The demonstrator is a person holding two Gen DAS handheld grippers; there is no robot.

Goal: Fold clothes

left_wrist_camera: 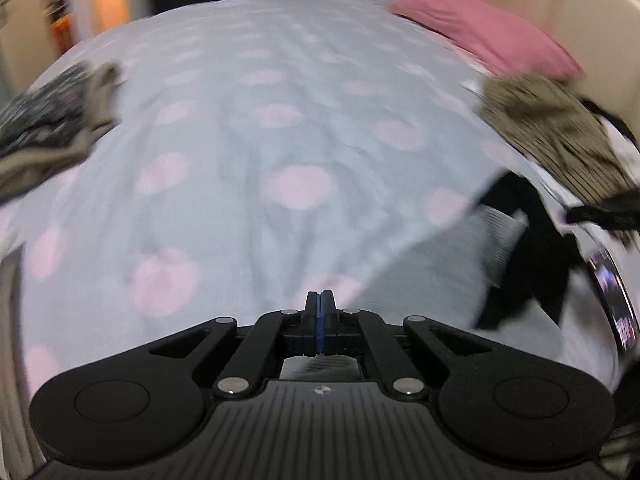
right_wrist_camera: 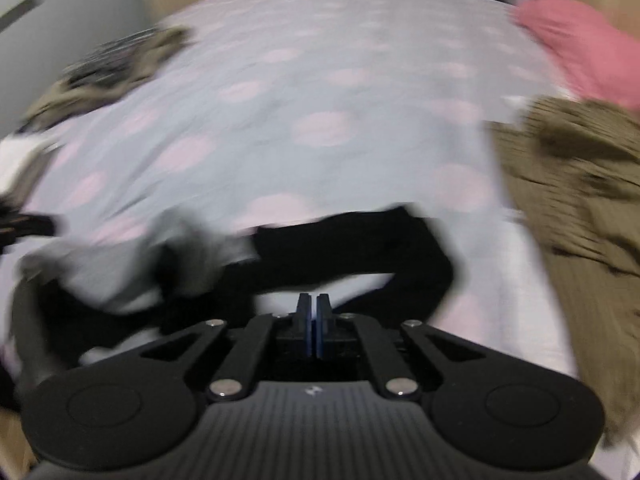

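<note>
Both tongs, left tongs (left_wrist_camera: 320,300) and right tongs (right_wrist_camera: 313,304), are pinched together on nothing over the bed (left_wrist_camera: 280,80), probably hovering between grabs, with the black garment (right_wrist_camera: 352,240) rumpled just ahead.

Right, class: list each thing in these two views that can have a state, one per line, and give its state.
Left gripper: fingers shut, nothing visibly held.
Right gripper: fingers shut, nothing visibly held.
Black and grey garment: crumpled, unfolded, on the bedsheet.
Olive ribbed garment: bunched up, unfolded.
Dark patterned clothes pile: heaped, unfolded.
Pink pillow: lying at the bed's far corner.
Spotted bedsheet: spread out, lightly wrinkled.
</note>
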